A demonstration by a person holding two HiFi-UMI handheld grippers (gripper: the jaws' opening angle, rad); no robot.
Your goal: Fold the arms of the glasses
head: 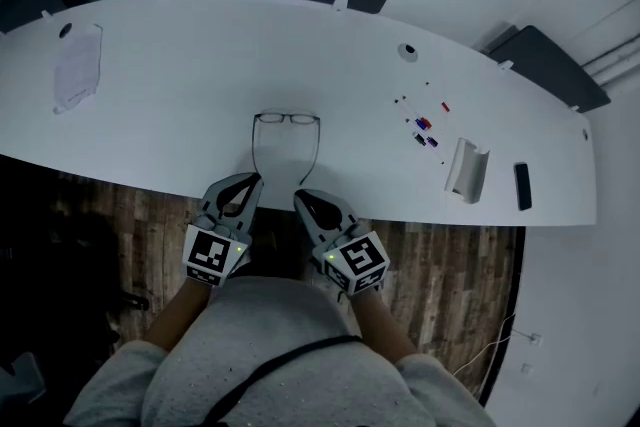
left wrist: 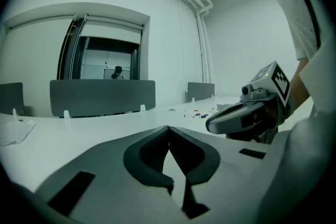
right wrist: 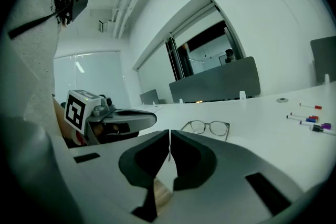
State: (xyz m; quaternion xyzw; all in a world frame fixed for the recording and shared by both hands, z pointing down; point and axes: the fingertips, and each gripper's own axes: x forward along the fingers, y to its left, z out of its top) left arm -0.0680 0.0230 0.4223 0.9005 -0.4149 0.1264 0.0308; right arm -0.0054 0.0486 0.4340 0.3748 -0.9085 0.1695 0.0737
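- Far left on the table (head: pixel 180 105), a sheet of paper (head: pixel 77 67) is lying well apart from the work, so I am leaving it out of my plan.
- I am holding the left tool (head: pixel 254 179) at the table's near edge. It is clenched on nothing and pointing at the tip of the arm on my left. I cannot tell whether it is touching. I judge closed jaws are suiting a sideways push better than a pinch.
- The glasses (head: pixel 287 118) are standing on the table straight ahead, lenses away from me. Both arms are unfolded and reaching back toward me, which is giving each tool its own arm to meet.
- I am holding the right tool (head: pixel 301 196) just beside the other arm's tip, likewise clenched and empty.
- Further right, some markers (head: pixel 425 130), a white stand (head: pixel 466 170) and a dark phone (head: pixel 523 186) are lying well clear, so a swinging arm is unlikely to catch them.
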